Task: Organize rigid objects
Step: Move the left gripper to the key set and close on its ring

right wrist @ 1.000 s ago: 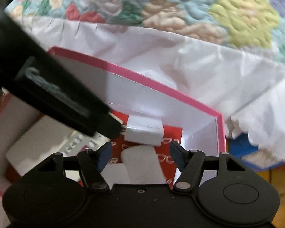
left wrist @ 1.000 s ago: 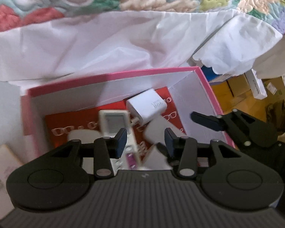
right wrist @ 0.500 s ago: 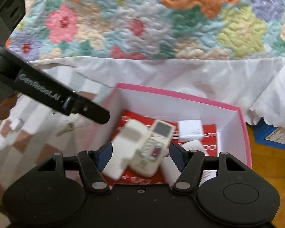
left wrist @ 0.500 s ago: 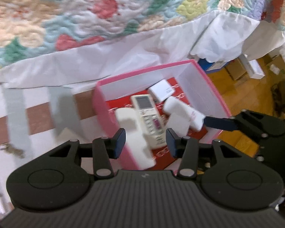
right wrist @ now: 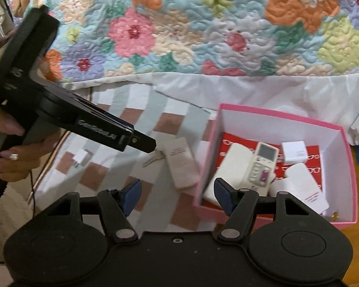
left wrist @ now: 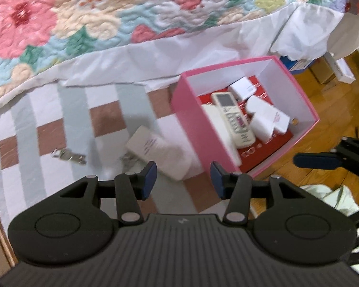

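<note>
A box (right wrist: 272,117) stands on the floor at the foot of a quilt-covered bed (right wrist: 203,24), half on a rug (right wrist: 141,110). Inside it, a remote control (right wrist: 262,167) lies between a flat case (right wrist: 229,165) on its left and a charger (right wrist: 294,154) and small cartons (right wrist: 304,184) on its right. Left of the box on the rug lie a slim carton (right wrist: 182,165), keys (right wrist: 154,157) and, farther left, a plug adapter (right wrist: 81,159).

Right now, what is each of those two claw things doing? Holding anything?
Left gripper: jaws opening, nothing between them, above the rug near the pink box.
Right gripper: open, holding nothing.
</note>
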Tool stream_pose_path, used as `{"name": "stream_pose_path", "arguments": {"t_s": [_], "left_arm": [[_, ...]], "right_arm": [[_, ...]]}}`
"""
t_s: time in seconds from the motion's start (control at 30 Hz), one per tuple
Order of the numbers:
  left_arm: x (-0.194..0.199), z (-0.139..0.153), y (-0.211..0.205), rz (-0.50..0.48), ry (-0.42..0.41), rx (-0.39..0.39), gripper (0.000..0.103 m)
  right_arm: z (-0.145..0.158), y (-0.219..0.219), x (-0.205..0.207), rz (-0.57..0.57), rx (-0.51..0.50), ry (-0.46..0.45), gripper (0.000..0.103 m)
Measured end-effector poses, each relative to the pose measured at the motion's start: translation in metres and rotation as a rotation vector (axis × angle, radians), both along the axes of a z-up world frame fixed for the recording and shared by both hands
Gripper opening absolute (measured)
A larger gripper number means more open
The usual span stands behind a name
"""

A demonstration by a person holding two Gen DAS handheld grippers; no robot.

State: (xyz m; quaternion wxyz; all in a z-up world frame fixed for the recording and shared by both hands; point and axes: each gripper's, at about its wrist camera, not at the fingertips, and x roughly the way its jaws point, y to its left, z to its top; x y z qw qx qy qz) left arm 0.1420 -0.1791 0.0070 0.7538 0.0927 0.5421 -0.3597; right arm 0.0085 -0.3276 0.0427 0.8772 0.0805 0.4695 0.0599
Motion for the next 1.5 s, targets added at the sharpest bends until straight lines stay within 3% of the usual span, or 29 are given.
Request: {"name": "stream_pose_path", "arguments": {"t_s": [0.3, 0.4, 0.63, 0.83, 1.03, 1.17, 1.27, 1.3, 1.43, 1.5], "left_arm": [[-0.001, -0.021, 0.044, 0.022, 0.028, 0.016, 0.054], [0.003, -0.036, 0.059, 0.040, 0.026, 0.003, 0.054], [0.010, -0.076, 0.082, 0.074, -0.070, -0.043, 0.053], [0.023, -0.112, 0.081, 0.084, -0.079, -0.100, 0.052], [0.034, -0.152, 0.056, 0.044, -0.137, -0.069, 0.048], [0.046, -0.171, 0.038, 0.047, -0.190, 0.008, 0.048], [0.051, -0.176, 0.031, 0.017, -0.197, -0.024, 0.047], [0.053, -0.176, 0.029, 0.003, -0.205, -0.039, 0.046], [0.057, -0.176, 0.022, -0.067, -0.182, -0.095, 0.012], [0.054, -0.175, 0.024, -0.064, -0.185, -0.101, 0.008]], "right_arm": [[0.001, 0.042, -0.003, 0.096, 0.017, -0.035, 0.071], [-0.015, 0.054, 0.002, 0.120, 0.017, -0.034, 0.072], [-0.058, 0.066, 0.010, 0.129, -0.006, -0.066, 0.072], [-0.108, 0.081, 0.032, 0.157, -0.098, -0.100, 0.072], [-0.160, 0.103, 0.060, 0.215, -0.184, -0.103, 0.072], [-0.174, 0.094, 0.071, 0.201, -0.137, -0.106, 0.072], [-0.181, 0.086, 0.079, 0.187, -0.126, -0.107, 0.072], [-0.184, 0.085, 0.081, 0.186, -0.132, -0.104, 0.072], [-0.190, 0.078, 0.087, 0.208, -0.119, -0.080, 0.072], [-0.192, 0.079, 0.087, 0.221, -0.128, -0.085, 0.072]]}}
